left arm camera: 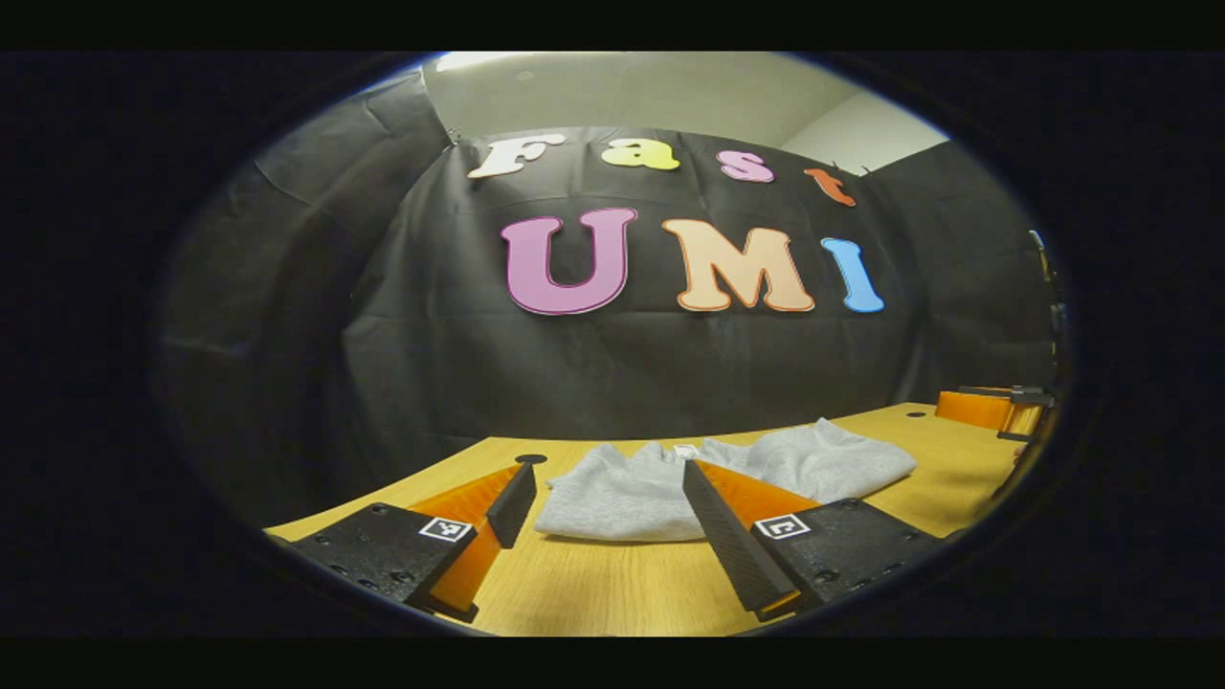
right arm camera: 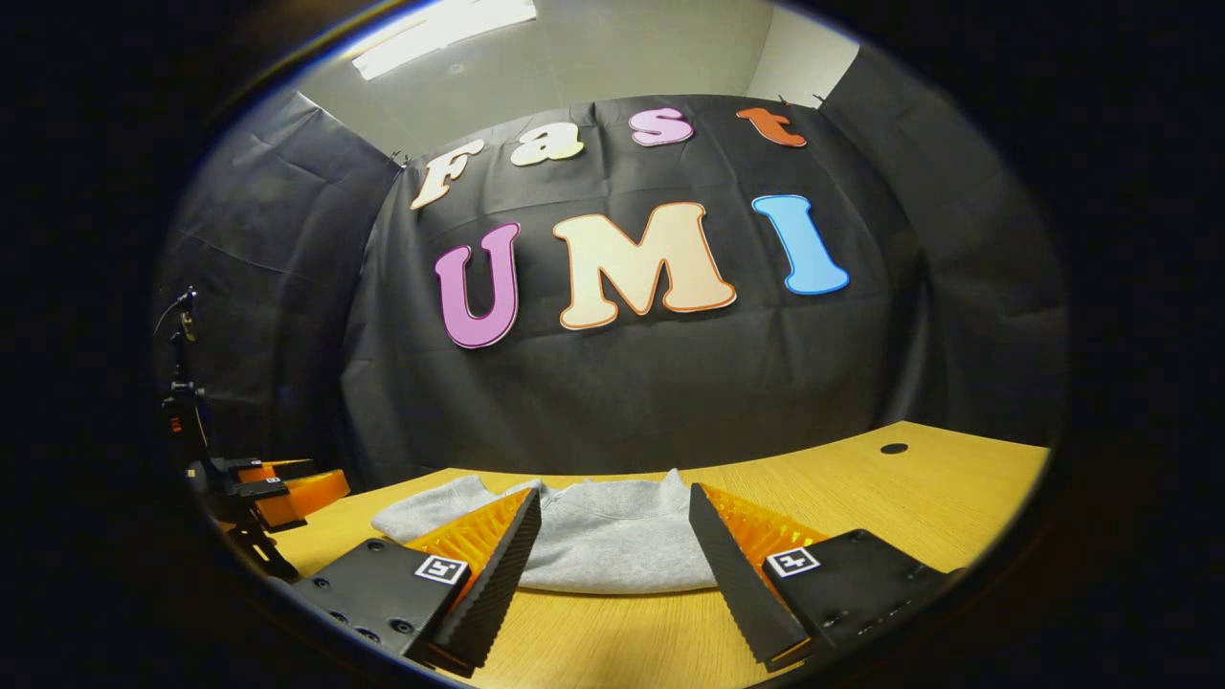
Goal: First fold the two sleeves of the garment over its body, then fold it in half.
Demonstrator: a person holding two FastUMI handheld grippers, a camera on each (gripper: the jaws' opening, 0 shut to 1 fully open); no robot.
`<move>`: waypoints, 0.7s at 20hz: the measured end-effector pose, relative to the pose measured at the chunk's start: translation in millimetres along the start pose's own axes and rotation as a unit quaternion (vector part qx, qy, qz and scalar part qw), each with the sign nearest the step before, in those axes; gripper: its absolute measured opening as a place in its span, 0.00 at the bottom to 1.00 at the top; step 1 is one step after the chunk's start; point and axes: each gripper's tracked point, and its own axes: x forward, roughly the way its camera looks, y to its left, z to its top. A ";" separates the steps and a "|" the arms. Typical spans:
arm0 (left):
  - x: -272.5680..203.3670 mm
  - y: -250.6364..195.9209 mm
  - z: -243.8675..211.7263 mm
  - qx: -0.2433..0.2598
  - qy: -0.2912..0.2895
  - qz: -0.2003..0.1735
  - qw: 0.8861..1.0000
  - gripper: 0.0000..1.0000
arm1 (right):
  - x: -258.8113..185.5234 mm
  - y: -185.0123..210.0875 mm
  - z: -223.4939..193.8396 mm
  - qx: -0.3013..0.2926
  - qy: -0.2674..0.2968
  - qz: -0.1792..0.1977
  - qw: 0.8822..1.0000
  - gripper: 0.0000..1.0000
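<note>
Folded grey fleece garment (left arm camera: 670, 483) at lower centre of light wooden table (left arm camera: 612, 593) | left gripper (left arm camera: 603, 498) fingers apart | right gripper (right arm camera: 612, 536) fingers apart

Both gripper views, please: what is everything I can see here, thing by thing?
garment: one, light grey, lying on the table ahead of both grippers, already folded into a compact shape
table: one, light wood, with a small dark round hole near its far edge
booth wall: black cloth, behind the table
ceiling light: one, white, at the top of the right gripper view
stand: one, dark, at the table's left end in the right gripper view
left gripper: one, open, low over the table
right gripper: one, open, low over the table
</note>
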 end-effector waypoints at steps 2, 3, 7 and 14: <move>0.3 -0.1 -1.2 0.000 0.001 0.000 1.000 0.91 | 1.0 0.5 -0.9 0.000 0.000 0.001 1.000 0.97; 0.5 0.3 -1.1 0.001 0.002 0.001 1.000 0.92 | 1.2 1.0 -1.1 0.000 0.001 0.001 1.000 0.97; 0.1 0.4 -1.5 0.000 0.003 0.001 1.000 0.91 | 1.2 -0.1 -2.3 0.001 0.003 0.000 1.000 0.97; 0.9 1.6 -3.8 0.000 0.004 0.003 1.000 0.91 | 1.2 0.4 -3.9 0.003 0.006 0.001 1.000 0.97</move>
